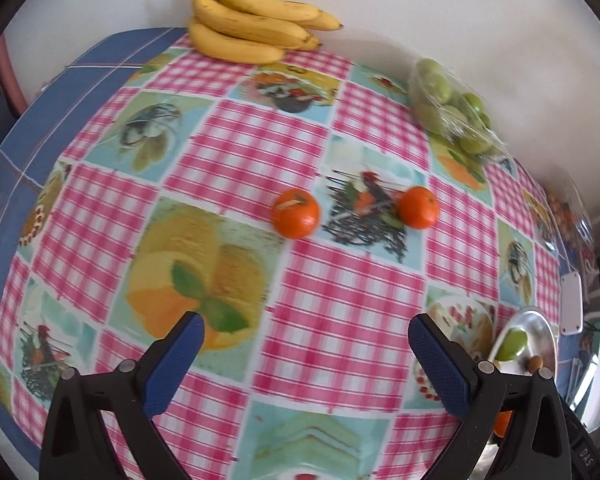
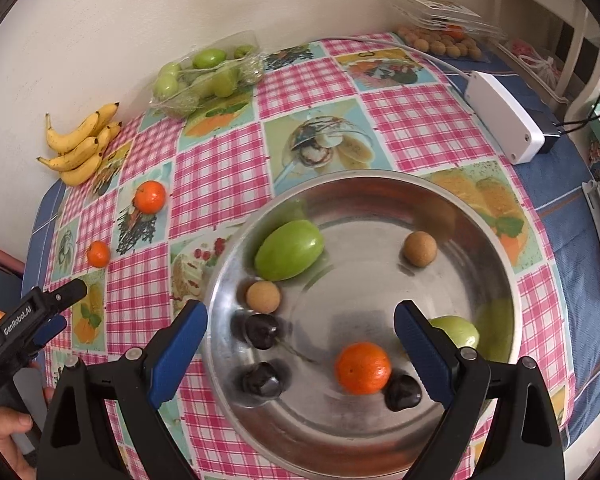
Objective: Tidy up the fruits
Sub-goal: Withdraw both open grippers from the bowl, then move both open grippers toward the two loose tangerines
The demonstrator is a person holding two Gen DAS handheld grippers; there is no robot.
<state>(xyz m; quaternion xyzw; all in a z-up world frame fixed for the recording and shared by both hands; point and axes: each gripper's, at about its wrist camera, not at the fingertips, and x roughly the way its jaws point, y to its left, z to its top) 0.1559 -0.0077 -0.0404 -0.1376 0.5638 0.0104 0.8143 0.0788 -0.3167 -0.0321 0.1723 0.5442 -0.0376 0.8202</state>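
Note:
Two tangerines lie on the checked tablecloth: one [image 1: 295, 213] ahead of my open, empty left gripper [image 1: 304, 344], the other [image 1: 418, 207] to its right. They also show in the right wrist view, the nearer [image 2: 98, 254] and the farther [image 2: 150, 197]. My right gripper [image 2: 300, 332] is open and empty above a steel bowl [image 2: 496, 248]. The bowl holds a tangerine [image 2: 363, 367], two green fruits [image 2: 290, 249], two tan balls [image 2: 420, 249] and three dark fruits [image 2: 262, 330]. The left gripper [image 2: 60, 304] shows at the left edge of the right wrist view.
A bunch of bananas [image 1: 252, 20] lies by the wall at the back. A plastic bag of green fruits [image 1: 452, 108] sits to its right. A clear box of tan balls [image 2: 444, 36], a white device [image 2: 504, 120] with cable, and the bowl's rim [image 1: 532, 320] are on the right.

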